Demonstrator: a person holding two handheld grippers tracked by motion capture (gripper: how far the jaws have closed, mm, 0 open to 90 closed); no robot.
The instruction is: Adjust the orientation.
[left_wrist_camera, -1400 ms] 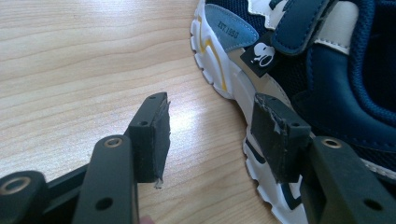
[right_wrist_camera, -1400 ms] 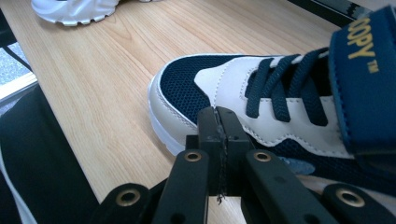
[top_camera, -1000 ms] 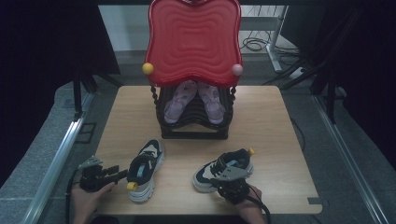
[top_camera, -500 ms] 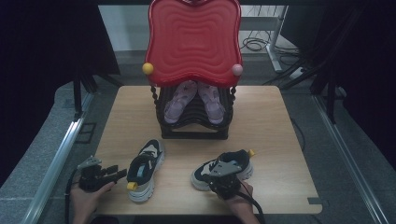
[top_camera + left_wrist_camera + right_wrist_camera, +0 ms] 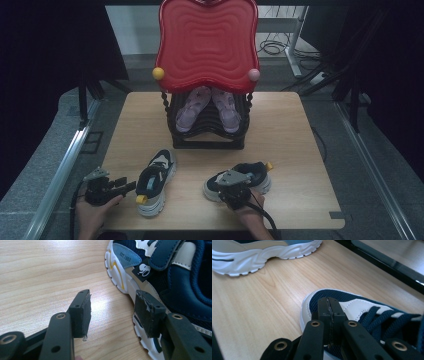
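**Right gripper pressed onto one sneaker, left gripper waiting wide beside the other**

The right gripper (image 5: 235, 186) has its jaws brought fully together, pads meeting flat over the side of the right-hand navy-and-white sneaker (image 5: 240, 179); in the right gripper view (image 5: 331, 315) nothing can be made out pinched between the pads, so it looks to be pressing or nudging the shoe rather than gripping it. That sneaker lies near the front edge of the wooden table (image 5: 295, 150), toe towards its mate. The left gripper (image 5: 116, 186) stands wide apart and holds nothing; in the left gripper view (image 5: 112, 312) its far pad sits just beside the sole of the left-hand sneaker (image 5: 156, 180), which rests on the table in front of the black shoe rack (image 5: 207, 135), where a pair of pale purple shoes (image 5: 210, 106) already sits under the red tray (image 5: 207, 45).

The step in hand appears to be positioning the right-hand sneaker. Next, the shut jaws would probably need to open and take a firm hold on the collar or side wall before any lift towards the rack.
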